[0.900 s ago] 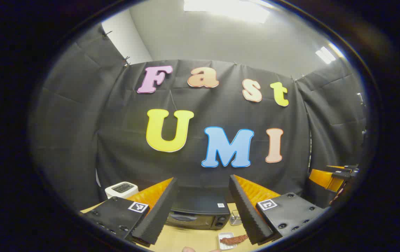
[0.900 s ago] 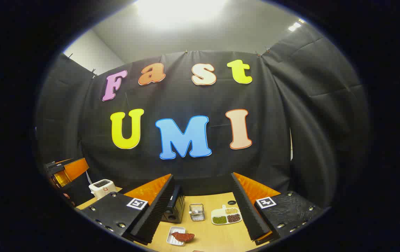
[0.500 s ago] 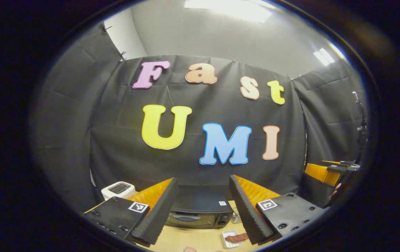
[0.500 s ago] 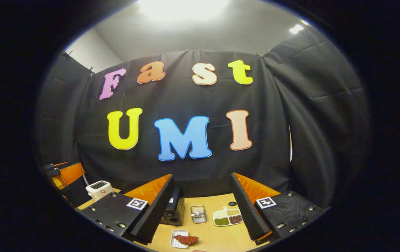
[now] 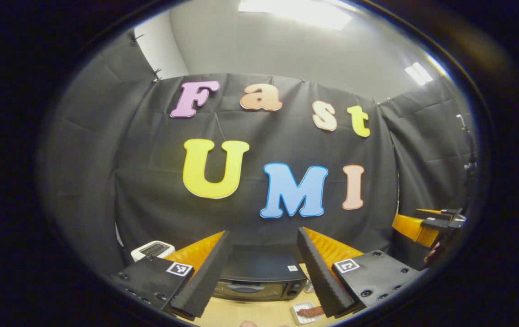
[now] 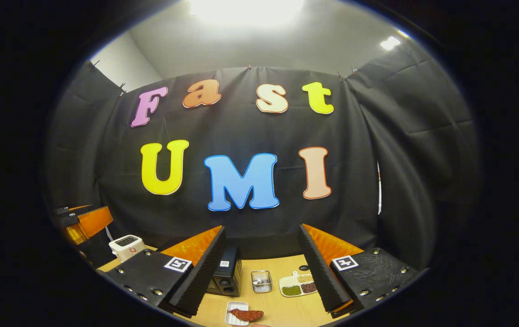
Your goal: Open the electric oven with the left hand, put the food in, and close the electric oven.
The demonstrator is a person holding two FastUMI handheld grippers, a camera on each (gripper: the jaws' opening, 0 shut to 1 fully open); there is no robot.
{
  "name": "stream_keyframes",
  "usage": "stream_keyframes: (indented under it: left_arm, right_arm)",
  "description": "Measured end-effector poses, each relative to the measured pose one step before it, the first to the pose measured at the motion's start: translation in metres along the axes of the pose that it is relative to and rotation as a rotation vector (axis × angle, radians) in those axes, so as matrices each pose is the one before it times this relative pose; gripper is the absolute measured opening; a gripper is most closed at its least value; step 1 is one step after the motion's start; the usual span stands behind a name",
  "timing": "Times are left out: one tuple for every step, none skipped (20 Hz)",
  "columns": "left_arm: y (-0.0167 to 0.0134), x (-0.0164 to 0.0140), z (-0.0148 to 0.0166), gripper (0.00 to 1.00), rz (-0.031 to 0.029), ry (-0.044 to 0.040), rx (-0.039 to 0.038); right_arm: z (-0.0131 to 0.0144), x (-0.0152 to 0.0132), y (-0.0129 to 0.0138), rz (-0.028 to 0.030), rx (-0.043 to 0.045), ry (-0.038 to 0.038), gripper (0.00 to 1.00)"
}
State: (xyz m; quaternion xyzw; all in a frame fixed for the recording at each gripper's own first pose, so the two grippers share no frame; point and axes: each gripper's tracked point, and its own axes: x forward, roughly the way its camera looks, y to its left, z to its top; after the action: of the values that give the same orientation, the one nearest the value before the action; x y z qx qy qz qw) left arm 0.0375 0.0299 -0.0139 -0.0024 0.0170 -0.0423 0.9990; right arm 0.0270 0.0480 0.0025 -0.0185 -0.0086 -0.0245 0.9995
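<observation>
Facing the closed electric oven [image 5: 255, 278] head-on, your left claw [image 5: 261, 272] was spread wide with nothing between its fingers, held level above the near part of the bench [image 5: 250, 314] and aimed along the oven's top, so the door handle sat low between the two fingers and some way ahead. The step in hand looked like the reach for that handle, and to do it well you needed to drop the claw and tip it down until the fingers bracketed the handle from above and below, press them together only once both pads were on it, then pull along the door's downward swing rather than straight back, since a straight tug could drag the light oven across the bench. Your right claw [image 6: 259, 272] was likewise spread and empty, held level and high over the near edge, well clear of the door's path, which was a sensible place to wait. Just beyond it the food [image 6: 247, 314], a dark reddish piece, lay in its small white tray [image 6: 232, 308] near the front of the bench, to the right of the oven. Farther back stood a small wire basket [image 6: 261, 281] and a divided dish [image 6: 299, 284] of beans, and off to the left a white toaster [image 6: 126, 245].
</observation>
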Motion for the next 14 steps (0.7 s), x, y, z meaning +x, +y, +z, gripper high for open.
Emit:
stream_keyframes:
  left_arm:
    - [-0.00003,0.00383,-0.00424,0.97,0.00111,0.00354,0.00087]
    - [0.00053,0.00343,-0.00267,1.0,0.00112,0.00069,0.0018]
    - [-0.00065,0.00389,-0.00492,1.0,-0.00398,0.0062,0.0067]
    - [-0.00077,0.00298,-0.00491,1.0,-0.00188,0.00822,0.01141]
    - [0.00052,0.00393,-0.00758,1.0,0.00145,0.00865,0.01361]
    - [0.00076,0.00351,-0.00573,0.97,-0.00179,0.01168,0.00624]
    - [-0.00073,0.00629,-0.0072,0.98,-0.00391,0.01986,-0.00099]
    - [0.00064,0.00534,-0.01018,0.96,-0.0028,0.02203,-0.00633]
    - [0.0006,0.0052,-0.01294,0.94,-0.00593,0.01731,-0.00974]
    - [0.00212,0.00634,-0.01154,0.98,-0.0014,0.02217,-0.00521]
    - [0.00345,0.00878,-0.01366,0.98,0.00072,0.02711,-0.00166]
    - [0.00257,0.00743,-0.01275,0.98,0.00143,0.02564,-0.00533]
    - [0.00126,0.00748,-0.01021,0.95,-0.00051,0.02135,-0.00315]
    - [0.00257,0.00817,-0.00951,0.98,0.00084,0.02167,-0.00046]
  right_arm:
    - [-0.00091,0.00213,-0.00006,-0.00498,-0.00465,0.00434,0.97]
    - [-0.00181,0.00138,0.00113,0.00033,-0.00717,0.00414,0.96]
    - [-0.00107,0.00179,0.0004,0.00109,-0.00498,0.00518,0.97]
    - [-0.00287,0.00179,0.00004,0.00192,-0.00102,0.00414,0.97]
    - [-0.00135,0.00159,0.00106,0.00071,0.00351,0.00545,0.97]
    - [-0.00327,0.00152,0.0007,0.00174,0.00553,0.00701,0.97]
    - [-0.00271,0.00143,0.00064,0.00146,0.00391,0.0071,0.97]
    - [-0.00396,0.00078,0.00025,-0.00005,0.00262,0.01257,0.97]
    - [-0.00394,-0.00073,0.00305,0.01151,0.00749,0.01398,0.97]
    - [-0.00293,-0.00157,0.0022,0.00701,0.00963,0.00713,0.97]
    - [-0.00144,-0.0007,0.00194,0.006,0.00254,0.00315,0.97]
    - [-0.00116,-0.00083,0.00079,0.00145,-0.0043,0.00172,0.97]
    - [-0.00149,0.00002,0.00076,0.00217,-0.00631,0.00216,0.97]
    - [-0.00323,-0.00026,0.00085,0.00086,-0.00755,0.00675,0.97]
